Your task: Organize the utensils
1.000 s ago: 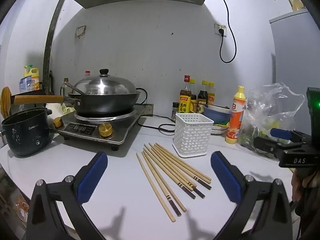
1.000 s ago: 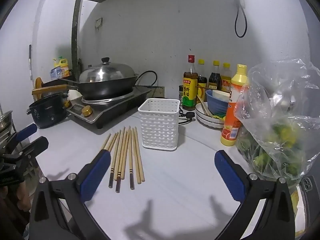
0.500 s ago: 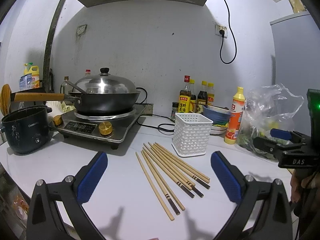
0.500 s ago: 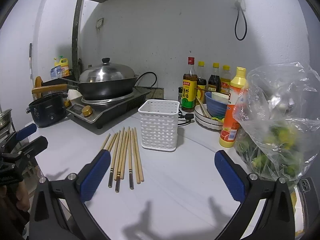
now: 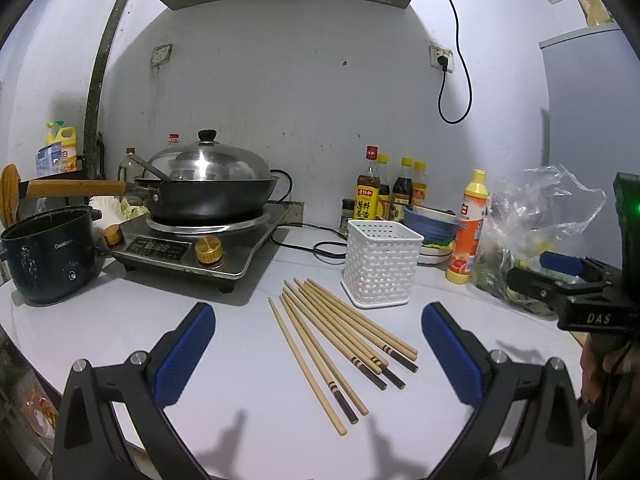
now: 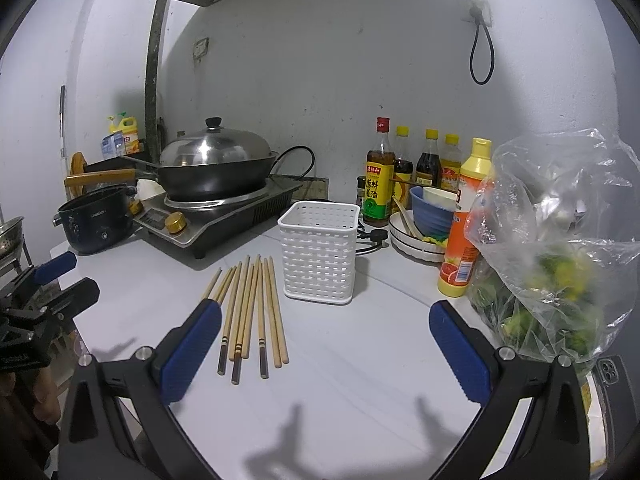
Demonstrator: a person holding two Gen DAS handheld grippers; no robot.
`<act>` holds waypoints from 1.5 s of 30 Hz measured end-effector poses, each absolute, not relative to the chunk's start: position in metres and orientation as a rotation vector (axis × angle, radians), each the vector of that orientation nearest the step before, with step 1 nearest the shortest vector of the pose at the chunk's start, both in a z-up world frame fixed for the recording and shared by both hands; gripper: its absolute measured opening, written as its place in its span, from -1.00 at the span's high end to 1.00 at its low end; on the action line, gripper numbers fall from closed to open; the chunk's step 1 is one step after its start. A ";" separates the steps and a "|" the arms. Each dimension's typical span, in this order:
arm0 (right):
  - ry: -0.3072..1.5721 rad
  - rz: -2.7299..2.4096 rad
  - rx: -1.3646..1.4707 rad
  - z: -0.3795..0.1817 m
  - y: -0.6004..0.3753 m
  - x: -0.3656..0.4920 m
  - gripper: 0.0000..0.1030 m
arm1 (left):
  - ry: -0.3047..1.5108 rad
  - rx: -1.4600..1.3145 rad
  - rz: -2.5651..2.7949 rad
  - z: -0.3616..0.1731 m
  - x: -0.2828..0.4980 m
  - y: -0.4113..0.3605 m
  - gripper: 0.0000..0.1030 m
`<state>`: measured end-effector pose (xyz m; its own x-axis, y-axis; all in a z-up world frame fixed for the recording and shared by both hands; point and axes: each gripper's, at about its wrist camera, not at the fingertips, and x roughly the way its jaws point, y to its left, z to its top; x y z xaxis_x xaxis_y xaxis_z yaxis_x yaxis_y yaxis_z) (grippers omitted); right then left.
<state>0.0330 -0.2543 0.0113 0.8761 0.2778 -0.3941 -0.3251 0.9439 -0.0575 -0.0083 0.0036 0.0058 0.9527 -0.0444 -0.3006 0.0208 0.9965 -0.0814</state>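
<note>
On the counter [image 5: 240, 360], at about 10 o'clock from the chopsticks, sat the stove [image 5: 192, 248]. Left gripper [image 5: 318, 354] hung spread and empty above the chopsticks [image 5: 340, 340], all loose on the surface. At their 1 o'clock stood the basket [image 5: 380, 268], seemingly empty, though its inside barely showed. Right gripper [image 6: 324, 354] was spread too, holding nothing. Nothing looked sorted yet.

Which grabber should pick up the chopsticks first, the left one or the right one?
Probably the left gripper. It is open, and the chopsticks lie between its fingers. The right gripper is open too, but the bundle sits by its left finger.
</note>
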 end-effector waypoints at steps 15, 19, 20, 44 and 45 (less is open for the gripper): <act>0.392 0.318 -0.123 0.010 -0.255 0.032 -1.00 | 0.308 -0.078 -0.053 0.004 -0.009 0.005 -0.99; 0.392 0.322 -0.121 0.009 -0.255 0.031 -1.00 | 0.312 -0.081 -0.056 0.004 -0.010 0.005 -0.99; 0.393 0.323 -0.120 0.009 -0.255 0.031 -1.00 | 0.311 -0.082 -0.056 0.004 -0.010 0.005 -0.99; 0.392 0.322 -0.124 0.010 -0.254 0.031 -1.00 | 0.307 -0.072 -0.042 0.005 -0.013 0.007 -0.99; 0.394 0.322 -0.125 0.010 -0.254 0.031 -1.00 | 0.309 -0.073 -0.042 0.005 -0.012 0.008 -0.99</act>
